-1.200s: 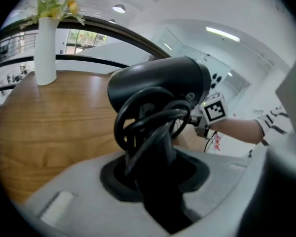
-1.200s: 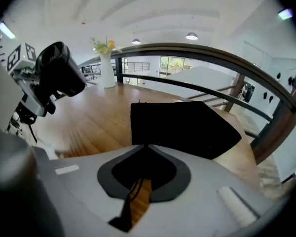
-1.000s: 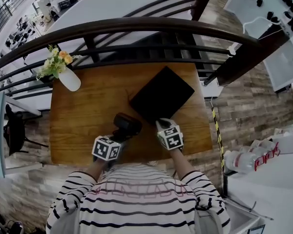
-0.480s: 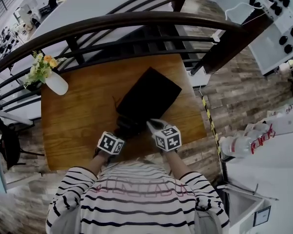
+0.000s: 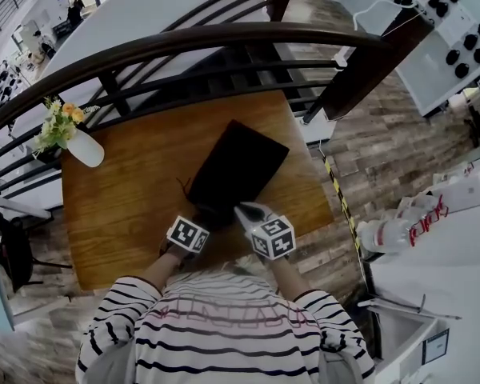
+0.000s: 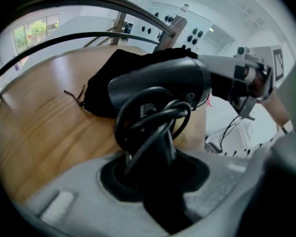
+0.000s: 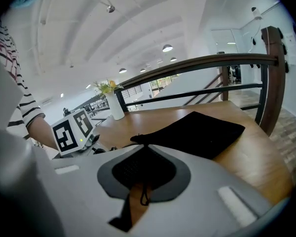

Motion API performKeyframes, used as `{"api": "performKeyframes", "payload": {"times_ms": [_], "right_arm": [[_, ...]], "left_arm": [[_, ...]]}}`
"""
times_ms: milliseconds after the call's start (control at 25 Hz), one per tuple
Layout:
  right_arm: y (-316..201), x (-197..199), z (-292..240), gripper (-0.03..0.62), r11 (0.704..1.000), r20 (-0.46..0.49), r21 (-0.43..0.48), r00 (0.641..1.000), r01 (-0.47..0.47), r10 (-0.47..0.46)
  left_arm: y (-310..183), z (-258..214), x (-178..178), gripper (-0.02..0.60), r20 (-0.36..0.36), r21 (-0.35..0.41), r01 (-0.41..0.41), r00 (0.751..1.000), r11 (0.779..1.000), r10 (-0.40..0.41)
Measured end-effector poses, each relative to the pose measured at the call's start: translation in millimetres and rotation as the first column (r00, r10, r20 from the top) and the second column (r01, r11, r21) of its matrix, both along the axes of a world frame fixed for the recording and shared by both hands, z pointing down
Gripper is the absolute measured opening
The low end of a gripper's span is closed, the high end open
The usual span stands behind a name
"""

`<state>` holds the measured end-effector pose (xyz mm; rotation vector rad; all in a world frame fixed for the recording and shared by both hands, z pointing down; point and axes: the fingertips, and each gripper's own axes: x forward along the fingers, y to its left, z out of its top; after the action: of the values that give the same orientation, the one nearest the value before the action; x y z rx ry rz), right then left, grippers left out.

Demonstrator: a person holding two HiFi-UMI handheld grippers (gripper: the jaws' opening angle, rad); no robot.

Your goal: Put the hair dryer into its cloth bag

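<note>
The hair dryer, clamped in my left gripper, has dropped to the bag near the tabletop's front edge; my right gripper pinches the bag's lip, so I reckon sliding it in comes next.

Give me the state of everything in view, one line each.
hair dryer: gripped by handle, cord coiled, not yet bagged.
cloth bag: lying on table, mouth edge pinched.
left gripper: shut on hair dryer.
right gripper: shut on cloth bag.
vase: upright, holding flowers.
</note>
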<state>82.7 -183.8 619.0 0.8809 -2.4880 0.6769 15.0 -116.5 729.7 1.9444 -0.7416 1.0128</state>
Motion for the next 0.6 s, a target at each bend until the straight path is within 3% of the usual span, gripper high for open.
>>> {"api": "performKeyframes", "payload": {"times_ms": [600], "right_arm": [[20.5, -4.1, -16.1, 0.015, 0.996, 0.012, 0.047, 0.997, 0.076, -0.077]], "left_arm": [[-29.6, 0.2, 25.7, 0.133, -0.004, -0.035, 0.033, 0.999, 0.999, -0.033]]}}
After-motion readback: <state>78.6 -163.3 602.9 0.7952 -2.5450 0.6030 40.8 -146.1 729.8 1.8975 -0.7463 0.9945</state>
